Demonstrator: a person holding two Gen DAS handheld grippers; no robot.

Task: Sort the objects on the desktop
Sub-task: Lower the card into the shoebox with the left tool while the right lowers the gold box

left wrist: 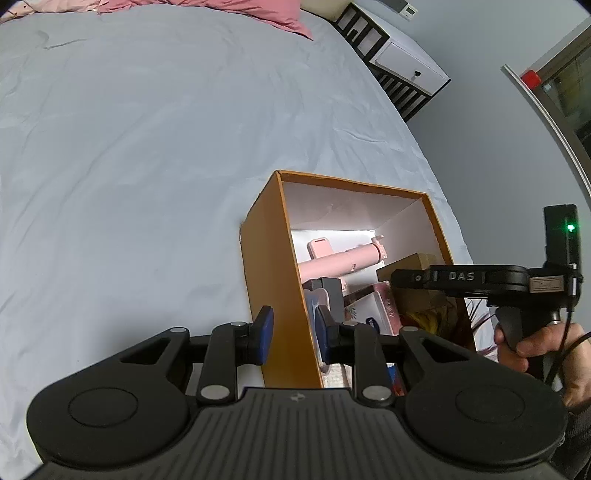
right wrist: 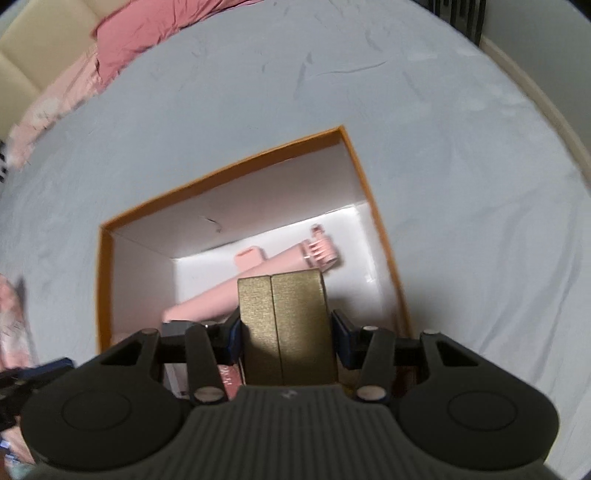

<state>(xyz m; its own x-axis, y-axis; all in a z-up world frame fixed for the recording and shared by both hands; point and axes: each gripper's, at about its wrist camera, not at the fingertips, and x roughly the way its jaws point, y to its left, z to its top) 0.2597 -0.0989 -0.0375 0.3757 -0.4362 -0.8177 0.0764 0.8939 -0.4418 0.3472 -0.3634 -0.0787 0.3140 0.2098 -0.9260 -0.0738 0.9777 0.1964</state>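
An open orange box (left wrist: 271,258) with white inside walls stands on the bed; it also shows in the right wrist view (right wrist: 369,192). Inside lie a pink stick-like gadget (left wrist: 343,258) (right wrist: 207,302), a white pack (left wrist: 373,310) and other small items. My left gripper (left wrist: 293,330) straddles the box's left wall, its blue pads slightly apart around it. My right gripper (right wrist: 286,332) is shut on a gold box (right wrist: 284,325) and holds it over the orange box's opening; the gold box also shows in the left wrist view (left wrist: 410,266).
The light blue bedsheet (left wrist: 147,147) spreads all around the box. Pink bedding (left wrist: 251,11) lies at the far end. A dark slatted nightstand with a white drawer (left wrist: 402,62) stands right of the bed. Pink patterned items (right wrist: 11,325) lie left of the box.
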